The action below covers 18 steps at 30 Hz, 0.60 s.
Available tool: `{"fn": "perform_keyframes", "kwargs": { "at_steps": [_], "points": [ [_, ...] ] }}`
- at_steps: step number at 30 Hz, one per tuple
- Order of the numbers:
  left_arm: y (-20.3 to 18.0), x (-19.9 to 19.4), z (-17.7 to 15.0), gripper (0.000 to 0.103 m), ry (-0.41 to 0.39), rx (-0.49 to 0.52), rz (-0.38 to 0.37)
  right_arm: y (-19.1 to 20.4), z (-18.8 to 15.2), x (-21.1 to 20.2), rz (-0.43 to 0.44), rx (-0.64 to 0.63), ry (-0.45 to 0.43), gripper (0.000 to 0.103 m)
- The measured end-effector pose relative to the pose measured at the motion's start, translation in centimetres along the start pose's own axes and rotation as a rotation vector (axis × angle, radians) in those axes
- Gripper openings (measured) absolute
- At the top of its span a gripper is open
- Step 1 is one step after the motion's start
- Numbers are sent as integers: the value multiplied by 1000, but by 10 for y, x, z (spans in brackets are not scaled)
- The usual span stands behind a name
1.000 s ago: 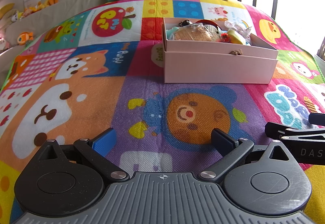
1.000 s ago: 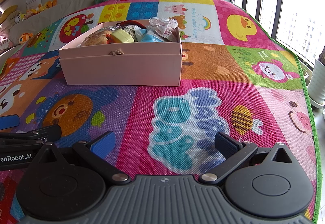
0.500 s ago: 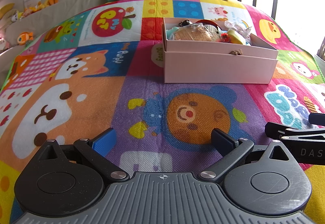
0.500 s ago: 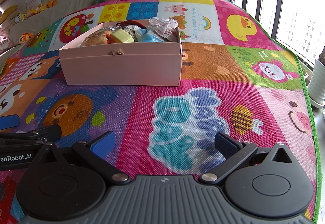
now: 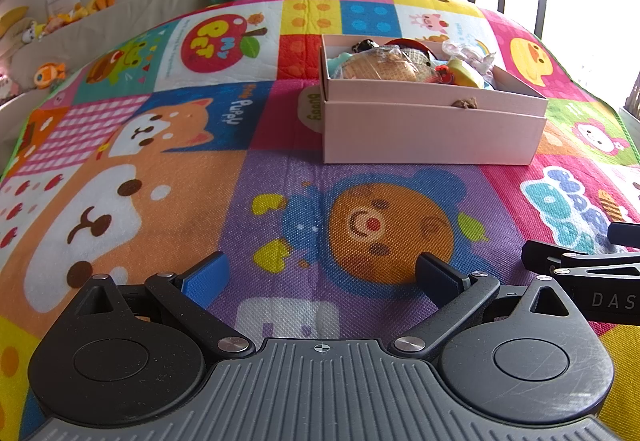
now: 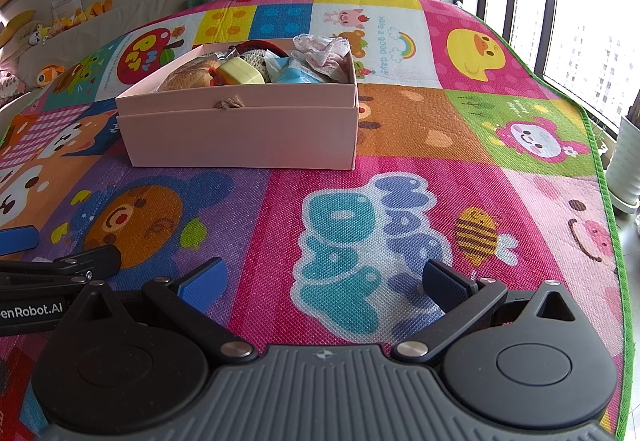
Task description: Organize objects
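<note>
Currently the pink box [image 5: 432,133] sits on the colourful play mat [image 5: 160,181], ahead of both claws. It's full: a round woven item [image 5: 378,67], a yellow block [image 6: 240,75], a light-blue packet [image 6: 296,73] and white lacy fabric [image 6: 320,45] inside. Left claw [image 5: 320,273] is spread wide, holding nothing, low over the bear print. Right claw [image 6: 322,281] is likewise wide open and empty, over the blue lettering. Both are well apart from the box, side by side.
</note>
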State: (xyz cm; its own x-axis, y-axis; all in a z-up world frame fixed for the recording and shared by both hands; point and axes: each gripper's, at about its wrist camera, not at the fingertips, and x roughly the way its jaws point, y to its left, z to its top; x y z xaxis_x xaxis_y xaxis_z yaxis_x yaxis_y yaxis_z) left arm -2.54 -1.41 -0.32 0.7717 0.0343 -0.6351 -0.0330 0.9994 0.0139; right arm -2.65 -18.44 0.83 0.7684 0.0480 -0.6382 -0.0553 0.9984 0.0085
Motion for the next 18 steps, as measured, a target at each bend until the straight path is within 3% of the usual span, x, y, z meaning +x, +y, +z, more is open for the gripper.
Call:
{"fn": "perform_keyframes", "kwargs": {
  "at_steps": [18],
  "points": [
    [1,-1,0,102,1,-6,0,0,0,0,0,0,0,103]
  ]
}}
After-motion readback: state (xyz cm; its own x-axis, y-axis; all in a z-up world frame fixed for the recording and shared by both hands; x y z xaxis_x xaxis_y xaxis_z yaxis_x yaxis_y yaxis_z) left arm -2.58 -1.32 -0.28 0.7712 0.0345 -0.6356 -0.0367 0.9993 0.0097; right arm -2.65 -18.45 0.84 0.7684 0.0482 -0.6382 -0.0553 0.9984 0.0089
